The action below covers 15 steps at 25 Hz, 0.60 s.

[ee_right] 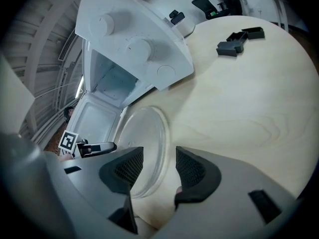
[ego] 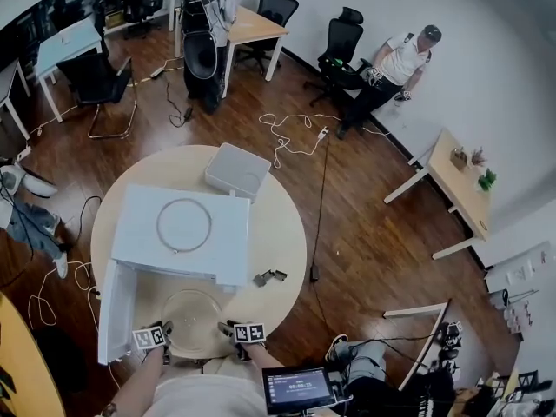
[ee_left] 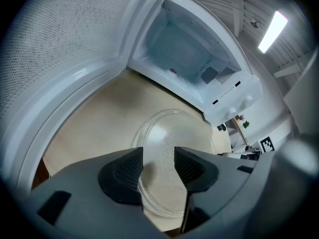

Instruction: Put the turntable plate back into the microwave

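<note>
Round pale wooden bench (ego: 287, 233) carried a clear glass turntable plate (ego: 191, 313) before the open white microwave (ego: 139, 211), its rim between the released jaws of left gripper (ee_left: 158, 156) and right gripper (ee_right: 159, 156), where a shallow pinch on slick glass might slip.

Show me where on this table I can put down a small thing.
Free: the bare table right of the microwave, between the white box and the black parts, and nearer than those parts. Crowded: before the microwave, where the glass plate, the open door, the left gripper and the right gripper meet.
</note>
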Available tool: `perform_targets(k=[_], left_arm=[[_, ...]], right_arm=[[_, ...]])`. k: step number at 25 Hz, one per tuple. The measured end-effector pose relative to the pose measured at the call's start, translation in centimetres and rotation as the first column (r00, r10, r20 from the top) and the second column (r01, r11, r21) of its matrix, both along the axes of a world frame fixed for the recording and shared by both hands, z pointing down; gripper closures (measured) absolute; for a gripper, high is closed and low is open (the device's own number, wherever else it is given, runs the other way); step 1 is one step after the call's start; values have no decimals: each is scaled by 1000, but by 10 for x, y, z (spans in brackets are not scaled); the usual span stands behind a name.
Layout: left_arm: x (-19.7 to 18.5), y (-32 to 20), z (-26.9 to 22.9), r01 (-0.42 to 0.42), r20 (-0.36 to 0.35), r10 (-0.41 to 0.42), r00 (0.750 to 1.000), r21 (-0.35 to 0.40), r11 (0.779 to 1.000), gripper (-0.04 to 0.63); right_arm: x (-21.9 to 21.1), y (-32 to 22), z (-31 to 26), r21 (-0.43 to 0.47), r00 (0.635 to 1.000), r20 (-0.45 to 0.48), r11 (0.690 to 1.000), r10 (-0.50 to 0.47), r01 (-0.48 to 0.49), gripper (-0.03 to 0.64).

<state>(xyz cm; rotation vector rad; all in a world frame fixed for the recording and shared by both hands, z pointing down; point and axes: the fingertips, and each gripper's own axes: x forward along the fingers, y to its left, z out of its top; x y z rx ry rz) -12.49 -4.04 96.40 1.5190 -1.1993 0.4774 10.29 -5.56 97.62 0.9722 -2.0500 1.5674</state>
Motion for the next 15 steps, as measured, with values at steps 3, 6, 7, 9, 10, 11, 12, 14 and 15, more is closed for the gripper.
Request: perform_targets(k=[3, 6, 7, 9, 10, 11, 12, 14, 15], left_arm=[[-1, -2, 2, -5, 14, 5, 1000, 11, 1000, 411], [0, -3, 2, -13, 28, 13, 1000, 16, 1000, 411], [1, -3, 2, -14, 30, 13, 999, 17, 1000, 411], [2, -4, 3, -14, 19, 14, 1000, 18, 1000, 411], [4, -5, 4, -15, 7, 15, 1000, 17, 1000, 411], [7, -5, 5, -17, -5, 17, 1000, 16, 1000, 411], [9, -5, 5, -18, -13, 18, 1000, 14, 1000, 411], [11, -3, 8, -10, -16, 10, 1000, 7, 1000, 411], [11, -2, 9, -2, -16, 2, 1000, 2, 1000, 411]], right_arm=[[1, 0, 1, -10, 1000, 3, 1000, 17, -17, 431], [-1, 3, 3, -20, 999, 18, 999, 27, -26, 431], [-1, 3, 4, -21, 999, 23, 999, 30, -30, 431], [0, 3, 2, -25, 998, 28, 999, 48, -48, 431], [1, 3, 1, -32, 998, 29, 998, 64, -63, 431], [2, 2, 2, -42, 996, 31, 996, 82, -80, 431], [4, 1, 1, -52, 995, 32, 994, 100, -98, 431], [5, 0, -2, -64, 991, 38, 990, 127, -124, 431], [5, -1, -3, -69, 989, 44, 988, 138, -135, 431]])
